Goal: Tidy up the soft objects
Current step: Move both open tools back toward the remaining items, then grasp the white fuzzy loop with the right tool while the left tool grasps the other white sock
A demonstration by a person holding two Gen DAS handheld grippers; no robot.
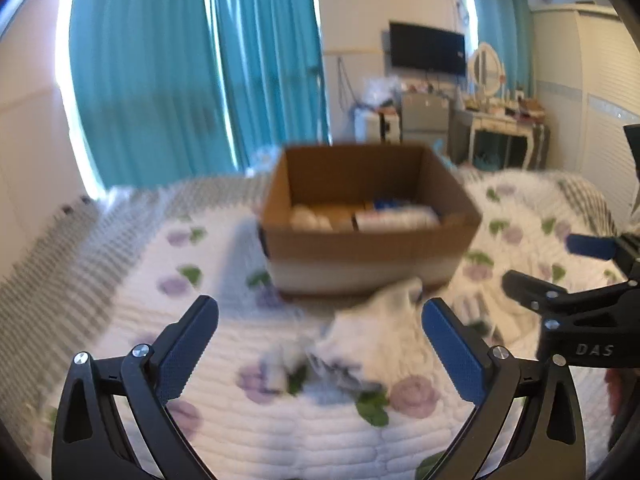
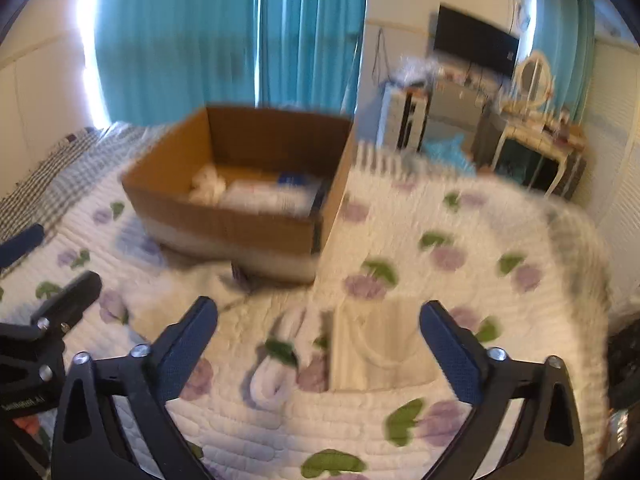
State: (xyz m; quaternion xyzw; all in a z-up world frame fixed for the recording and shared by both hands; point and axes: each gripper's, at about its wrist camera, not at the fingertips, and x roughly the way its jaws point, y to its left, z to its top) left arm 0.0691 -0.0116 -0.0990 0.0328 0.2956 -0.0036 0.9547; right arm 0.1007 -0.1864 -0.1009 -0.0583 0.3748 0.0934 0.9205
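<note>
An open cardboard box (image 1: 372, 256) stands on the flowered bed quilt (image 1: 240, 432), with white soft items and a blue-topped pack inside; it also shows in the right wrist view (image 2: 224, 220). My left gripper (image 1: 320, 320) is open and empty above a crumpled white and grey cloth (image 1: 372, 344) lying in front of the box. My right gripper (image 2: 318, 320) is open and empty above a cream folded cloth (image 2: 380, 344) and a white rolled item (image 2: 280, 364) on the quilt. The right gripper also shows at the right of the left wrist view (image 1: 540, 268).
Teal curtains (image 1: 180, 80) hang behind the bed. A dresser with a mirror (image 1: 500, 120), a wall TV (image 1: 428, 50) and cluttered shelves stand at the far right. A white wardrobe (image 1: 600, 100) lines the right wall. A checked sheet (image 2: 52, 176) covers the bed's left edge.
</note>
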